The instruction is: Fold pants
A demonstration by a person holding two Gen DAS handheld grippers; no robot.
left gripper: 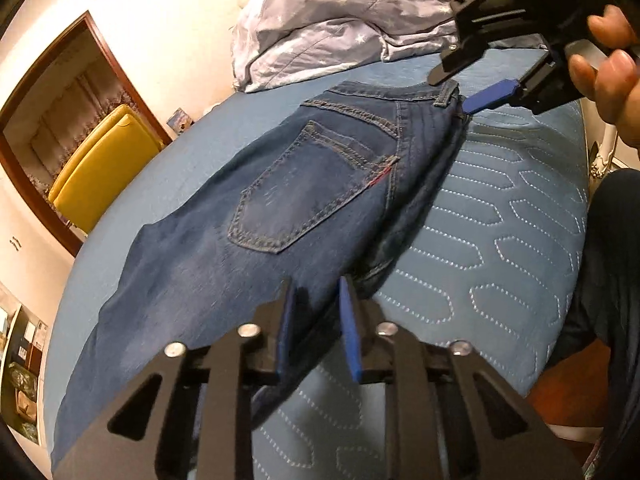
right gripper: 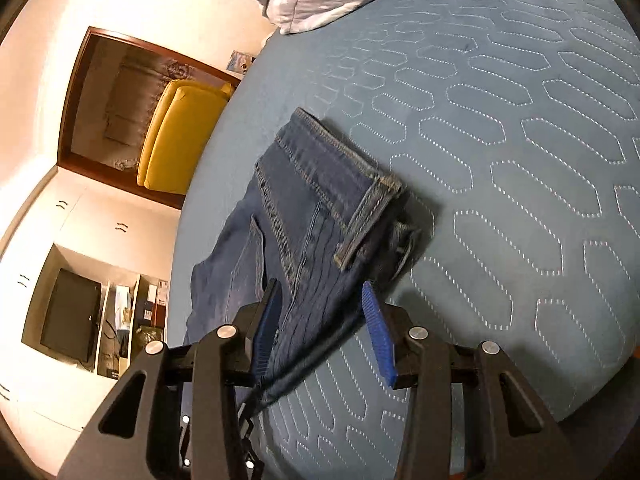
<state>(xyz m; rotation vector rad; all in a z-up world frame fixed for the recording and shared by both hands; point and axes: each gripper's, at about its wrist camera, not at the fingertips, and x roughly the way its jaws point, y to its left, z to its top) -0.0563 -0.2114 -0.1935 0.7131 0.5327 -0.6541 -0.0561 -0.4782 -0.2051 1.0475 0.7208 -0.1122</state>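
Observation:
Dark blue jeans [left gripper: 304, 184] lie folded lengthwise on the blue quilted bed [left gripper: 500, 220], back pocket up. My left gripper [left gripper: 318, 300] is at the crotch edge near the bed's front, its blue pads close together with denim pinched between them. At the far end a hand [left gripper: 608, 60] holds my right gripper [left gripper: 450, 94], which straddles the waistband corner. In the right wrist view that gripper [right gripper: 320, 304] stands wide, with the jeans [right gripper: 312, 200] running between its pads; the right pad [right gripper: 378, 332] sits just off the fabric's edge.
A pale crumpled duvet [left gripper: 340, 20] is heaped at the bed's far side. A yellow chair [left gripper: 100, 168] stands in a doorway beyond the bed. A wall unit with a dark screen [right gripper: 72, 320] is at the left. The person's dark-clothed body [left gripper: 612, 240] is at the bed's right edge.

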